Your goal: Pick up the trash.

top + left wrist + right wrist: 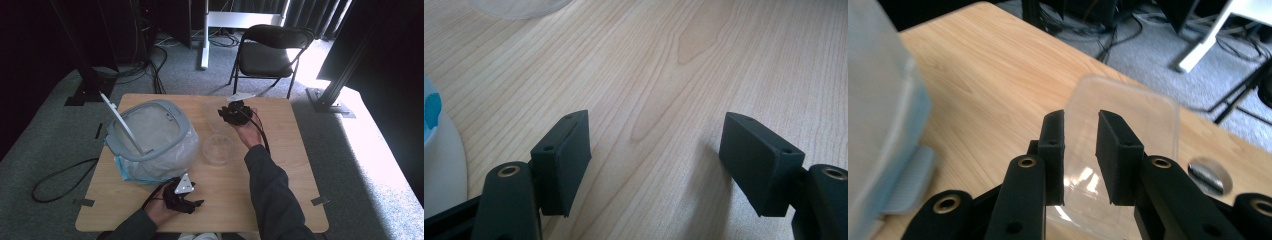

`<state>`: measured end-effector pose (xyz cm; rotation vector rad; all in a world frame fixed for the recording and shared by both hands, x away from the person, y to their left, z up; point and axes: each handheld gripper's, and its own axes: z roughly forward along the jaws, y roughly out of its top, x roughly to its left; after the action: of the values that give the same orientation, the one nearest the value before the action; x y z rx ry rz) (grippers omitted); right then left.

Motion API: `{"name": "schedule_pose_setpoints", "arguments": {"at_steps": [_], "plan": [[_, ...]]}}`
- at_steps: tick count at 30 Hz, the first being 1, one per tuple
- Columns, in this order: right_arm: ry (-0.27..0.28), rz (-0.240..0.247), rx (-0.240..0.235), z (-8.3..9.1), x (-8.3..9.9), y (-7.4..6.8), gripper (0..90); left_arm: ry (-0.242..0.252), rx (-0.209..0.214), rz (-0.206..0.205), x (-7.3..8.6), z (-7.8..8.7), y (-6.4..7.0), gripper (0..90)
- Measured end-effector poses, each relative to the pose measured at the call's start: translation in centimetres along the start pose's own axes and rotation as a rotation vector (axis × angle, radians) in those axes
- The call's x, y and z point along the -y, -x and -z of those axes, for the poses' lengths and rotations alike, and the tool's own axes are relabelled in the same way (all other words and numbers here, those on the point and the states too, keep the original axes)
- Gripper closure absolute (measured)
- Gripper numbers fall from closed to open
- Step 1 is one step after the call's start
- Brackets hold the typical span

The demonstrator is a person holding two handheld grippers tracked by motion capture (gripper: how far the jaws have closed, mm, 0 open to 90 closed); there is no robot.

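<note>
The right gripper (1081, 150) is hovering at the far side of the counter (295, 165), its fingers (1054, 150) standing a narrow gap apart with the near rim of a clear rectangular plastic container (1143, 117) showing between them; whether they are already pinching that rim I cannot tell. In the high view the same right gripper (235, 114) is sitting over the container (212, 111), near the far edge. To take this step well, I would judge that the fingers should be straddling the thin wall squarely, one inside and one outside, and closing gently, since such thin see-through plastic is likely flexing and slipping under a hard or crooked squeeze. The container is glossy, with rounded corners, and is catching bright glints of light. Just nearer the person a round clear cup (218, 148) is standing on the counter, apart from the container. To the left a large pale bin (150, 137) with a grey oval rim is standing, lined with a crinkled translucent bag, a blue patch showing low on its side. The left gripper (182, 197) is resting low near the front edge, its fingers (566, 160) spread wide and holding nothing, pale wood grain with fine straight lines running beneath them. The counter is smooth light wood with rounded corners.
</note>
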<state>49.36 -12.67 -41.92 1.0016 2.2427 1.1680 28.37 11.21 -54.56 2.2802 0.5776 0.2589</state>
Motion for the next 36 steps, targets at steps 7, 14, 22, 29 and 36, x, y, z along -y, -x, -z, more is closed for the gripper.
{"name": "schedule_pose_setpoints", "arguments": {"at_steps": [7, 14, 22, 29, 36], "plan": [[-0.042, -0.057, 0.047, -1.3, 1.6, 1.5, 73.8, -0.004, -0.001, -0.005, 0.0, 0.0, 0.0, 28.9], [-0.079, -0.088, 0.079, -2.3, 2.8, 2.5, 76.6, -0.001, 0.001, -0.002, 0.0, 0.0, 0.0, 28.9], [-0.132, -0.137, 0.123, -3.6, 3.9, 3.7, 80.7, -0.001, 0.000, -0.008, 0.0, 0.0, 0.0, 28.9], [-0.134, -0.214, 0.150, -3.7, 5.6, 4.7, 84.4, -0.002, 0.001, -0.004, 0.0, 0.0, 0.0, 28.9], [-0.152, -0.271, 0.193, -2.9, 6.9, 6.1, 84.0, -0.002, -0.001, -0.002, 0.0, 0.0, 0.0, 28.9]]}}
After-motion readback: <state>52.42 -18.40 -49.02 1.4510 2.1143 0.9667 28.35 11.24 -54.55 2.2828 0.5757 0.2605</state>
